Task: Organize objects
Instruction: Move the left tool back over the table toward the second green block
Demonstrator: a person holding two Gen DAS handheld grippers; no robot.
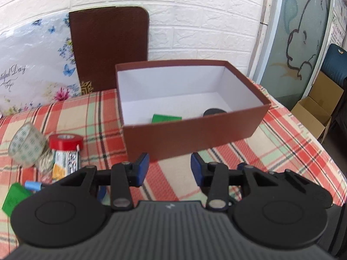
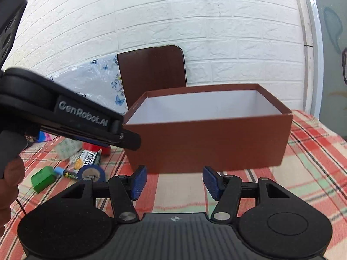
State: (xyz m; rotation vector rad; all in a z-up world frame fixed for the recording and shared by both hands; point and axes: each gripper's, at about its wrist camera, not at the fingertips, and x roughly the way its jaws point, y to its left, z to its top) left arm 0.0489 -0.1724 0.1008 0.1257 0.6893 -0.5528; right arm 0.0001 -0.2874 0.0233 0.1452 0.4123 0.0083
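Note:
A brown open box (image 1: 190, 138) with a white inside stands on the plaid tablecloth (image 1: 282, 151). Inside lie a green block (image 1: 166, 118) and a black round thing (image 1: 214, 112). My left gripper (image 1: 170, 169) is open and empty, just in front of the box's near wall. My right gripper (image 2: 173, 181) is open and empty, also in front of the box (image 2: 208, 147). Left of the box lie a clear tape roll (image 1: 27, 144), red tape (image 1: 65, 143), a printed packet (image 1: 65, 162), a green block (image 1: 14, 197) and blue tape (image 2: 92, 173).
The box lid (image 1: 110, 47) leans on the white brick wall beside a floral bag (image 1: 32, 65). The left gripper's body (image 2: 65, 117) crosses the right wrist view at the left. A cardboard carton (image 1: 314, 112) stands on the floor at the right.

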